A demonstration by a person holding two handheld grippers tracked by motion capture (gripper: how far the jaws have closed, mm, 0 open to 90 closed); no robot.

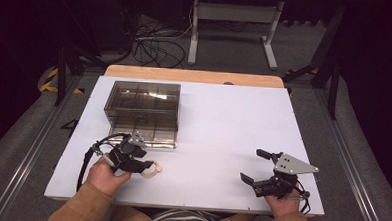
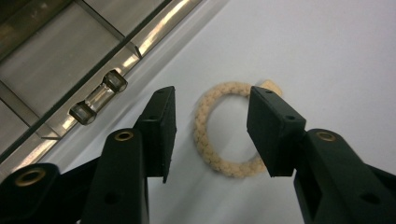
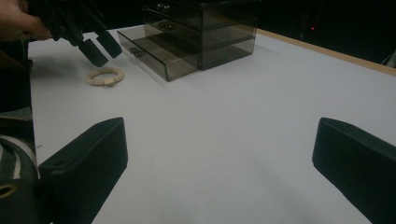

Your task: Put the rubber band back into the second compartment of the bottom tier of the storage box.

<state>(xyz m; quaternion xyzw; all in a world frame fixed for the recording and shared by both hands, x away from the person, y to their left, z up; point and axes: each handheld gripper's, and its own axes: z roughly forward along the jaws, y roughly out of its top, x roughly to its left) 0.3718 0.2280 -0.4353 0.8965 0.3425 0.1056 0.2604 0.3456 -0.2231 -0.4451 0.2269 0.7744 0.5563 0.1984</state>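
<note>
So the left gripper (image 2: 211, 135) hangs over the cream beaded bracelet (image 2: 227, 130) with its jaws spread, one either side of the ring and not pinching it; the ring lies flat on the white tabletop (image 1: 223, 126) at lower left of the high view, just in front of the smoky drawer box (image 1: 142, 112), whose bottom drawer is pulled out. The right gripper (image 1: 255, 167) sits wide open and empty at lower right, well apart, so the left's clearly nearer; dark room, cables on the floor behind
</note>
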